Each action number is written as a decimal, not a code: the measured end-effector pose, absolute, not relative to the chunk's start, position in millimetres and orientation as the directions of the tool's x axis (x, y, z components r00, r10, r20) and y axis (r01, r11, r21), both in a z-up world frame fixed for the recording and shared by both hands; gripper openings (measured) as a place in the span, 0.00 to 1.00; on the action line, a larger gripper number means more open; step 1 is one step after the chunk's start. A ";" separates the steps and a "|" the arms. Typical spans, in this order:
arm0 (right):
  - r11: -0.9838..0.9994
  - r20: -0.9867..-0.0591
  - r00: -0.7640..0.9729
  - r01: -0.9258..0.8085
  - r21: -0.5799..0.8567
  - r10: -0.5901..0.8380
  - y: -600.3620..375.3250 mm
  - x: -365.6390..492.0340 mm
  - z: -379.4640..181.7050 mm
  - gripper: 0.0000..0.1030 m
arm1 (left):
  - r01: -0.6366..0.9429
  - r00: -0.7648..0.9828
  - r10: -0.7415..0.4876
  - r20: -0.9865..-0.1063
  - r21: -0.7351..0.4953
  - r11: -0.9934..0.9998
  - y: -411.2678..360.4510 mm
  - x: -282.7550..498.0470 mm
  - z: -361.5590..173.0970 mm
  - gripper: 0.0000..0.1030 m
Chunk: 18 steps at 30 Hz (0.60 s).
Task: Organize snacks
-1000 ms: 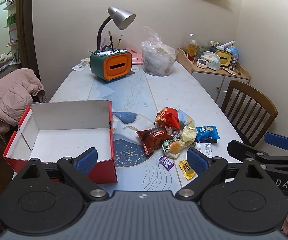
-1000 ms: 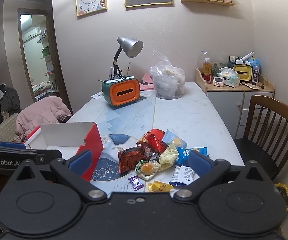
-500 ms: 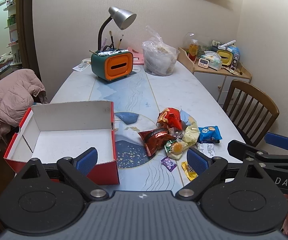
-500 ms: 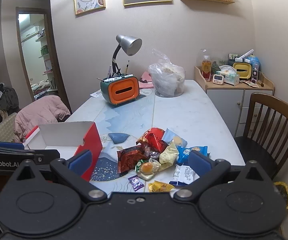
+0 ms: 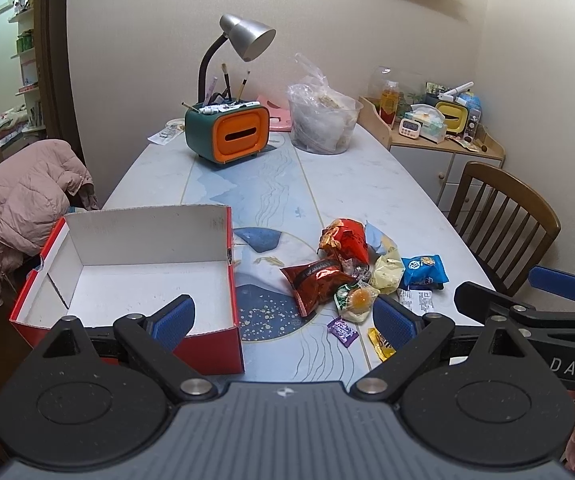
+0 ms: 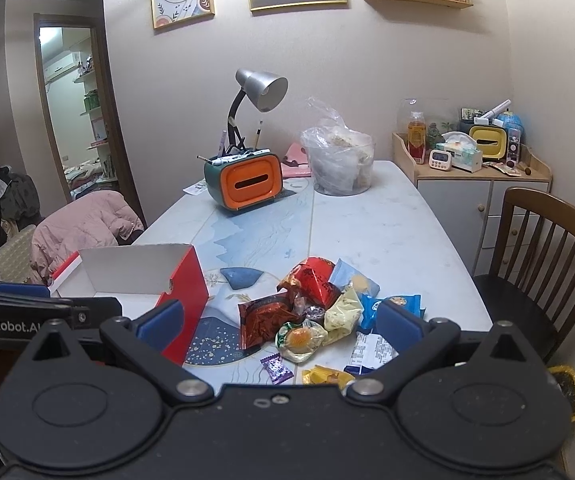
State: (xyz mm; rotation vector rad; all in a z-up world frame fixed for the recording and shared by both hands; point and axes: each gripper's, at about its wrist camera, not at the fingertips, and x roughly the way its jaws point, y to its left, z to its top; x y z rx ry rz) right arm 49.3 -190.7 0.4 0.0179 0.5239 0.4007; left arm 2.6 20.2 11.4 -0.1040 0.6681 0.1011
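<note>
The tabletop (image 5: 367, 184) is pale marble with blue inlay. On it: an open red box (image 5: 127, 276) at left, a heap of snack packets (image 5: 359, 272) just right, an orange-fronted organizer (image 5: 227, 136) and a clear bag (image 5: 321, 120) at the far end.

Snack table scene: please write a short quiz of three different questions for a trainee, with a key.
1. True or false: the red box already holds snacks.
2. Multiple choice: the purple candy lies (A) inside the box, (B) on the table at the near edge of the snack pile, (C) beside the lamp.
3. Short answer: what does the left tool or the right tool hold?

Key
1. False; its white inside is bare.
2. B.
3. Nothing; both are open, with no snack between the fingers.
</note>
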 end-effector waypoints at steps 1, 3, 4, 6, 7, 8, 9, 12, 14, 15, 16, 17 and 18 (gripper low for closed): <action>0.923 -0.483 0.791 -0.367 0.118 0.376 -190.0 49.1 0.3 1.00 | -0.126 0.781 0.060 -0.622 -0.064 0.990 21.7 2.8 11.5 0.94; 0.923 -0.482 0.791 -0.367 0.118 0.377 -190.0 49.0 0.4 1.00 | -0.127 0.781 0.061 -0.621 -0.063 0.990 21.5 3.8 11.9 0.94; 0.923 -0.482 0.791 -0.368 0.118 0.377 -190.1 49.2 0.6 1.00 | -0.126 0.782 0.060 -0.620 -0.063 0.990 22.6 3.9 12.0 0.94; 0.923 -0.480 0.793 -0.366 0.115 0.374 -189.3 49.5 1.7 1.00 | -0.124 0.782 0.058 -0.620 -0.063 0.990 22.4 4.8 12.1 0.94; 0.924 -0.480 0.794 -0.365 0.114 0.373 -188.9 49.5 1.9 1.00 | -0.123 0.782 0.057 -0.621 -0.063 0.990 22.3 5.3 12.4 0.94; 0.924 -0.480 0.794 -0.364 0.114 0.372 -188.4 49.7 2.1 1.00 | -0.122 0.782 0.056 -0.621 -0.063 0.991 23.0 5.9 12.4 0.94; 0.925 -0.480 0.795 -0.364 0.113 0.371 -187.8 49.8 2.2 1.00 | -0.121 0.782 0.056 -0.621 -0.063 0.991 22.7 5.8 12.3 0.94; 0.926 -0.478 0.798 -0.361 0.110 0.368 -187.7 49.3 2.0 1.00 | -0.113 0.781 0.051 -0.622 -0.060 0.992 20.3 6.9 10.7 0.94; 0.927 -0.479 0.799 -0.360 0.104 0.364 -187.7 49.4 1.9 1.00 | -0.107 0.778 0.044 -0.626 -0.064 0.992 18.7 8.7 9.3 0.94; 0.926 -0.480 0.798 -0.363 0.101 0.364 -188.4 49.7 1.7 0.99 | -0.102 0.776 0.038 -0.629 -0.066 0.993 16.9 9.8 7.7 0.94; 0.926 -0.481 0.797 -0.364 0.097 0.364 -189.0 49.9 1.1 0.99 | -0.097 0.774 0.032 -0.632 -0.069 0.993 15.8 11.4 7.0 0.94; 0.927 -0.482 0.798 -0.363 0.094 0.361 -190.6 50.2 0.5 0.99 | -0.091 0.773 0.025 -0.634 -0.073 0.993 13.9 13.2 5.8 0.94; 0.927 -0.483 0.798 -0.363 0.092 0.361 -192.9 51.6 0.2 0.98 | -0.087 0.771 0.019 -0.636 -0.076 0.993 11.5 15.3 4.6 0.94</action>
